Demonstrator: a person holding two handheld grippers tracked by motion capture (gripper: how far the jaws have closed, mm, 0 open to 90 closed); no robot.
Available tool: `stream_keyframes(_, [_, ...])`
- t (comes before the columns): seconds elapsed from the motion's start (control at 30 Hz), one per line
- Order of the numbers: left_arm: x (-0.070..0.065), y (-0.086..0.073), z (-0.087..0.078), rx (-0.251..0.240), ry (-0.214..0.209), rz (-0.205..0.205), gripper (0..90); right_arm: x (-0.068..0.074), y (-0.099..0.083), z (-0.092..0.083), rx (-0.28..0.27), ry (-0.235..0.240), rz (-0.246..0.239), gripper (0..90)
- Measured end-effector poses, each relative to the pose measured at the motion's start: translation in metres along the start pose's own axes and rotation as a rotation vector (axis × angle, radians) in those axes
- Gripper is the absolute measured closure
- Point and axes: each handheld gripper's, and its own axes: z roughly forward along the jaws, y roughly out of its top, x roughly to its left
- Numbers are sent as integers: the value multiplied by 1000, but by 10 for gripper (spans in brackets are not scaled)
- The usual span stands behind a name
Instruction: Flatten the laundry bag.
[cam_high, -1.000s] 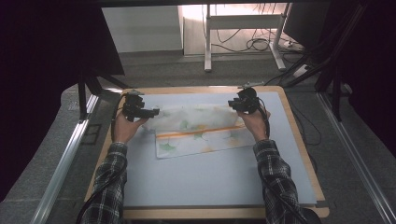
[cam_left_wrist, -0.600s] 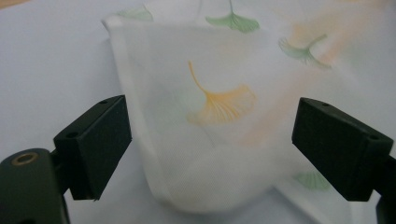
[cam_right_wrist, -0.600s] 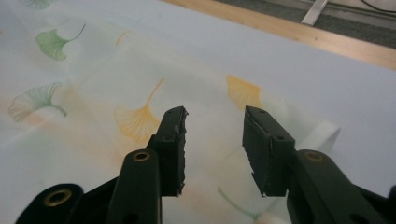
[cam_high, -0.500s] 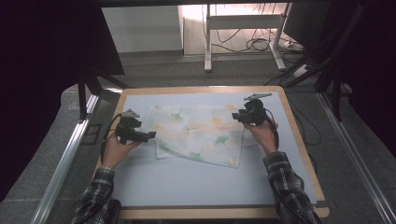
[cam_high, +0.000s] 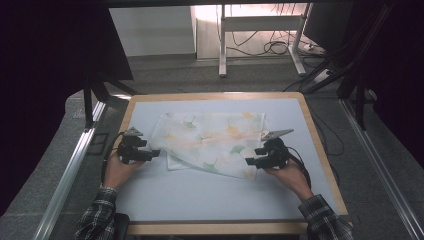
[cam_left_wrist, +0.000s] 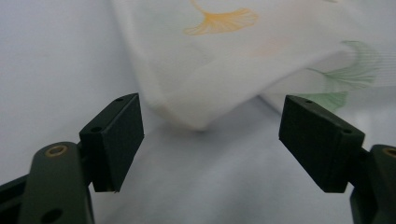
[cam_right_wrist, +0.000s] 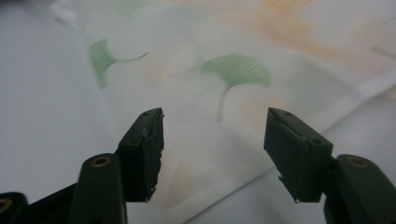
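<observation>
A white cloth (cam_high: 212, 142) printed with orange and green ginkgo leaves lies spread on the pale blue table mat (cam_high: 200, 195). My left gripper (cam_high: 152, 154) is at the cloth's near left corner, pointing right. In the left gripper view it (cam_left_wrist: 212, 126) stands open, its jaws have just been closing, and the cloth corner (cam_left_wrist: 205, 70) lies just ahead with nothing between the pads. My right gripper (cam_high: 252, 161) is at the near right corner. Its jaws (cam_right_wrist: 215, 135) have just been opening and stand apart over the cloth (cam_right_wrist: 233, 74), not pressing it.
The table's wooden rim (cam_high: 320, 150) frames the mat. A metal rail (cam_high: 70, 170) runs along the left side. Desk legs and cables (cam_high: 260, 45) lie on the floor beyond the far edge. Bare mat stretches between the cloth and the near edge.
Both hands have come from the far part of the table toward the near side. The cloth has gone from a narrow folded strip to a wide spread sheet. The right gripper's jaws have parted.
</observation>
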Motion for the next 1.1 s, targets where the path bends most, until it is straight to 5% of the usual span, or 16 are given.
stream_keyframes(0.2, [-37,0,-12,-11,9,70,208,32,-15,7,47,31,-97,344])
stream_keyframes(0.3, [-54,-8,-17,3,-2,109,226,38,-15,18,104,-18,-168,363])
stream_keyframes(0.43, [-61,-16,-10,43,-49,111,288,35,-20,25,137,-56,-222,488])
stream_keyframes(0.6, [-68,-8,7,77,-38,139,316,38,-16,25,158,-45,-219,861])
stream_keyframes(0.73, [-75,-4,20,100,-4,158,324,36,-14,26,165,-45,-206,884])
stream_keyframes(0.87, [-77,-5,22,97,-12,149,517,34,-12,25,163,-33,-190,886])
stream_keyframes(1.0, [-83,-4,21,101,-13,173,852,33,-8,21,147,-28,-184,886])
stream_keyframes(1.1, [-85,-5,19,116,-42,182,869,34,-3,15,126,-32,-180,886])
